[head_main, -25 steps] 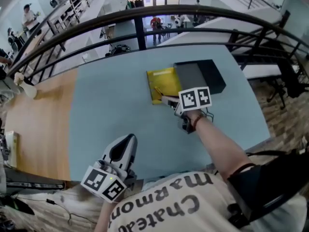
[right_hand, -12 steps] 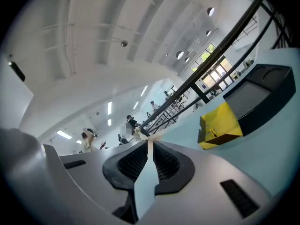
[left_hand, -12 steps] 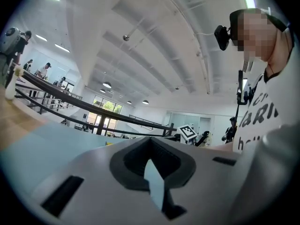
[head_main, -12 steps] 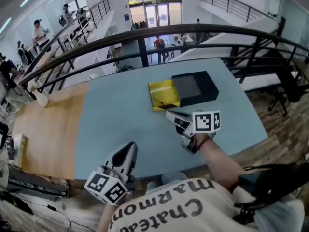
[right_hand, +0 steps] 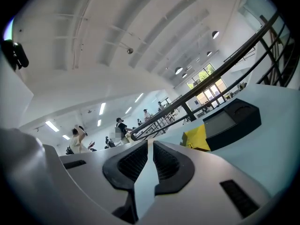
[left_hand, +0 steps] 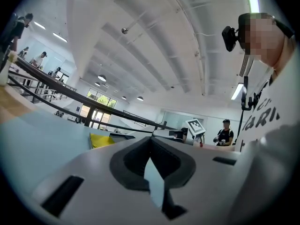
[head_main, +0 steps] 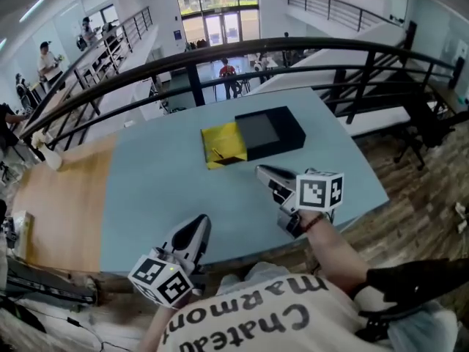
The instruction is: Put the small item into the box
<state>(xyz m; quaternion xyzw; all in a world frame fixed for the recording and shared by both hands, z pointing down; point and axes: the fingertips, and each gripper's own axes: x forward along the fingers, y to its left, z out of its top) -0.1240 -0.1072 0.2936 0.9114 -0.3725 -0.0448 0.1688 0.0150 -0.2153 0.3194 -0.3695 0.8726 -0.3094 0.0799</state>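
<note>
Box [head_main: 267, 132], yellow item [head_main: 226, 144] on table [head_main: 157, 185]

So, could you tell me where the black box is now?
In the head view, the black box sits near the far edge of the table, against the right side of the yellow tray, beyond the right gripper.

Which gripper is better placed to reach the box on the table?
Right. The right gripper is over the table, its fingers pointing toward the black box and the yellow part beside it. The left gripper hangs at the table's near edge, farther off. Both look shut and empty.
</note>
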